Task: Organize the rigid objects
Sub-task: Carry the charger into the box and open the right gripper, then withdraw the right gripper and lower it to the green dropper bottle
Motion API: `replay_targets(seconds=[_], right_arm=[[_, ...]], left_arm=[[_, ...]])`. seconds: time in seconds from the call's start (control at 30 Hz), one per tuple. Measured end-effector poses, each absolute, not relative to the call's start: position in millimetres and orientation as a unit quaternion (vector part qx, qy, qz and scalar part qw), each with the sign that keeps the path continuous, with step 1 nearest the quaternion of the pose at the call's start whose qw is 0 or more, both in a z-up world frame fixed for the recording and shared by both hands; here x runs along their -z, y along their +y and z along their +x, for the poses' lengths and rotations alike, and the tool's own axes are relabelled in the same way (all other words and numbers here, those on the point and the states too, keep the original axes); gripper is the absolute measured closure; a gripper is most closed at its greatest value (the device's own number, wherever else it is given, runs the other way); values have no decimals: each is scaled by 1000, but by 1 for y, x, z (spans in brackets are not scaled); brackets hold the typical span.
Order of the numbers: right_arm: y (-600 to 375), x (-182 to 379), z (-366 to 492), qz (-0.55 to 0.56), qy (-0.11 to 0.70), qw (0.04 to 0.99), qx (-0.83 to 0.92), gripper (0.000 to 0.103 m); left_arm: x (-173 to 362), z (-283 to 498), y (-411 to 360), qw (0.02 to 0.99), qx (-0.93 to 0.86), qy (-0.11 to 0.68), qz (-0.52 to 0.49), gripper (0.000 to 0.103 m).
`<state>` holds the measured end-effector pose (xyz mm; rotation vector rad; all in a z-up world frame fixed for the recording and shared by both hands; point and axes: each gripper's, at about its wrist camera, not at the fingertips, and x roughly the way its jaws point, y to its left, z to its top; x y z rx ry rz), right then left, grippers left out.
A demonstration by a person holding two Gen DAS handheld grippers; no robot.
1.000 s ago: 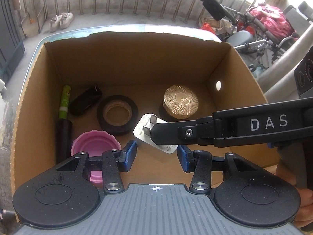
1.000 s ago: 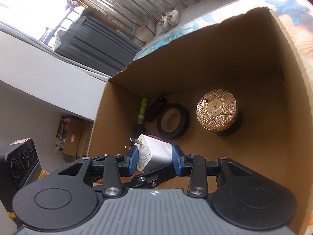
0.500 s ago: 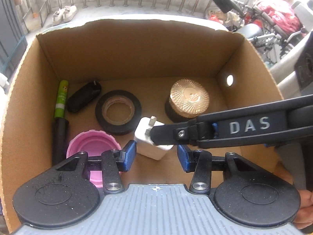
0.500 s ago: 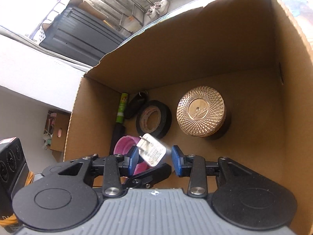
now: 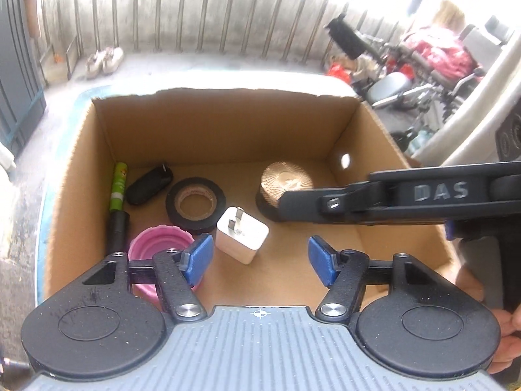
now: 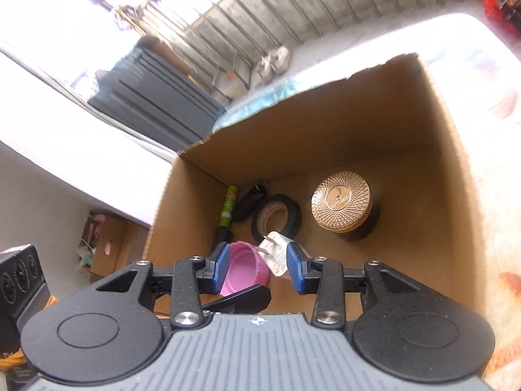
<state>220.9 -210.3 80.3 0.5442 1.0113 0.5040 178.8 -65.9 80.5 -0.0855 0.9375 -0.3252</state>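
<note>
A white plug adapter (image 5: 241, 239) lies on the floor of the cardboard box (image 5: 221, 120), prongs up; it also shows in the right wrist view (image 6: 275, 255). My right gripper (image 6: 257, 267) is open above it, apart from it, and its black arm (image 5: 374, 200) crosses the left wrist view from the right. My left gripper (image 5: 260, 259) is open and empty over the box's near edge. In the box are a black tape roll (image 5: 195, 202), a gold-lidded jar (image 6: 342, 208), a pink cap (image 6: 244, 272), a green tube (image 5: 119, 186) and a black fob (image 5: 149, 184).
The box wall (image 6: 456, 195) rises close on the right. Behind the box are a railing (image 5: 195, 26), shoes (image 5: 104, 60), a dark cabinet (image 6: 156, 97) and wheelchairs (image 5: 423, 65). A black speaker (image 6: 18, 277) stands at the left.
My right gripper has opened and let go of the adapter, which now rests on the box floor. Both grippers have pulled up and back from the box.
</note>
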Motion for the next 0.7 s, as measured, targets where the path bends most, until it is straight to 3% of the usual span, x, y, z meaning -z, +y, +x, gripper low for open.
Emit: replay_targets(seconds=[0.33, 0.7], right_arm=[[-236, -116, 134, 320, 384, 830, -249, 57], [-215, -100, 106, 319, 403, 814, -272, 56]], left_arm=[[-111, 111, -50, 900, 196, 388, -24, 32], [-85, 56, -14, 907, 141, 396, 8, 32]])
